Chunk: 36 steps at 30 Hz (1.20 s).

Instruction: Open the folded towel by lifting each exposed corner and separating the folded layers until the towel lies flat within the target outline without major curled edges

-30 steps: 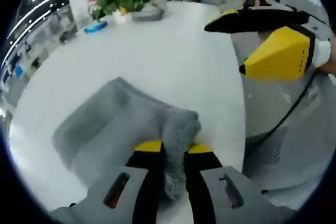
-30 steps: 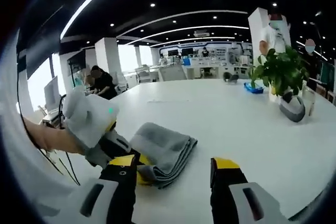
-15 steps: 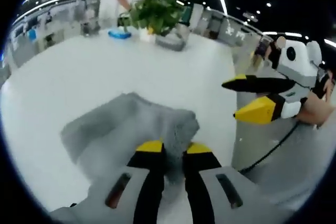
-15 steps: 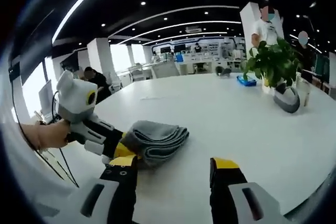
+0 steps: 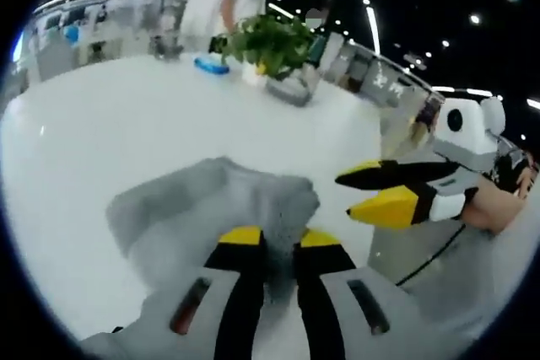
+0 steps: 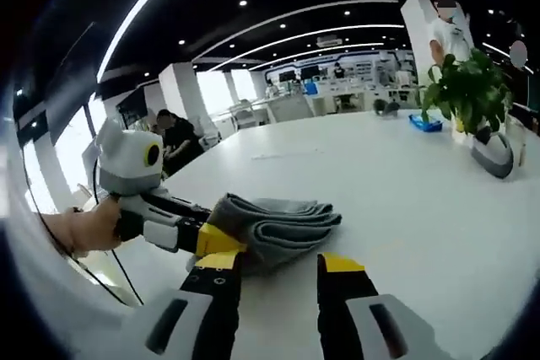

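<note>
Still folded, the grey towel [image 5: 211,208] lies in thick layers on the white table [image 5: 101,124], close to its near edge. The left gripper [image 5: 277,240] has its jaws together, clamped on a bunched corner of the towel. The right gripper [image 6: 278,265] hangs just beside the folds, its jaws apart and holding nothing. A potted plant [image 6: 468,94] stands far across the table.
</note>
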Each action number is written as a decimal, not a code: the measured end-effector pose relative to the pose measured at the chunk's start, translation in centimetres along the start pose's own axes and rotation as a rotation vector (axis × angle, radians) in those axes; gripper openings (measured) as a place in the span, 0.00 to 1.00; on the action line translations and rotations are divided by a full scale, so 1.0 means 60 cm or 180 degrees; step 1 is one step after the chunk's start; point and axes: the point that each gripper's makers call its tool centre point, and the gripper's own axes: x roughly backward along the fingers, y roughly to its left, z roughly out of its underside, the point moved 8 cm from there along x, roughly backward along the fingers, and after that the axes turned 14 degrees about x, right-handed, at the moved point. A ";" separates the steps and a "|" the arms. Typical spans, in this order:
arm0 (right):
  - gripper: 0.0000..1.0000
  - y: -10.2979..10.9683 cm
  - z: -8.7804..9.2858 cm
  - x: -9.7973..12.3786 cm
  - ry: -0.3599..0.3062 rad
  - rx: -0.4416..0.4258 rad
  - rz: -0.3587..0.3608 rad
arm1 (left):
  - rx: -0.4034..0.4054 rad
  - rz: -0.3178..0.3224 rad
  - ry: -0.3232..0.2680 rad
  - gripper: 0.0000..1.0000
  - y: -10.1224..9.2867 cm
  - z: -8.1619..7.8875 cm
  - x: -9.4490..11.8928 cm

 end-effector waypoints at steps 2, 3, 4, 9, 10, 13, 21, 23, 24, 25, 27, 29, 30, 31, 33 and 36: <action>0.27 0.001 -0.007 -0.013 -0.0020 -0.0022 -0.0050 | -0.0008 0.0005 0.0011 0.12 0.000 0.000 0.000; 0.26 0.001 -0.008 -0.015 -0.0026 -0.0028 -0.0060 | -0.0010 0.0004 0.0005 0.12 0.000 0.000 0.001; 0.23 0.003 -0.012 -0.021 -0.0045 -0.0090 -0.0104 | -0.0010 0.0007 0.0005 0.12 0.000 -0.001 0.001; 0.15 0.008 -0.011 -0.040 -0.0019 -0.0326 -0.0200 | -0.0042 0.0009 -0.0011 0.12 0.000 -0.002 0.003; 0.13 0.010 -0.008 -0.043 0.0009 -0.0369 -0.0215 | -0.0044 0.0015 -0.0007 0.12 0.000 -0.002 0.002; 0.09 0.012 -0.005 -0.047 -0.0023 -0.0437 -0.0254 | -0.0161 0.0054 0.0016 0.14 -0.002 0.002 0.000; 0.01 0.007 0.008 -0.046 0.0013 -0.0412 -0.0233 | -0.0255 0.0244 0.0072 0.24 -0.009 0.003 -0.012; 0.01 0.006 0.008 -0.044 0.0018 -0.0359 -0.0206 | -0.0310 0.0235 0.0088 0.24 -0.014 0.000 -0.015; 0.01 0.005 0.008 -0.045 0.0032 -0.0337 -0.0202 | -0.0347 0.0240 0.0096 0.24 -0.014 0.000 -0.015; 0.01 0.005 0.008 -0.045 0.0038 -0.0327 -0.0200 | -0.0390 0.0254 0.0103 0.25 -0.014 -0.001 -0.016; 0.01 0.004 0.010 -0.044 0.0042 -0.0335 -0.0203 | -0.0411 0.0248 0.0115 0.23 -0.013 -0.002 -0.013; 0.01 0.003 0.014 -0.042 0.0042 -0.0359 -0.0198 | -0.0420 0.0261 0.0096 0.16 -0.012 -0.004 -0.009; 0.01 0.003 0.017 -0.041 0.0042 -0.0358 -0.0187 | -0.0453 0.0293 0.0072 0.14 -0.010 -0.005 -0.006; 0.01 0.005 0.018 -0.041 0.0040 -0.0376 -0.0186 | -0.0446 0.0317 0.0100 0.13 -0.008 -0.004 -0.008; 0.01 0.007 0.021 -0.041 0.0063 -0.0339 -0.0165 | -0.0429 0.0316 0.0135 0.11 -0.008 -0.001 -0.015; 0.01 0.004 0.021 -0.038 0.0026 -0.0398 -0.0149 | -0.0487 0.0280 0.0114 0.09 -0.012 -0.002 -0.012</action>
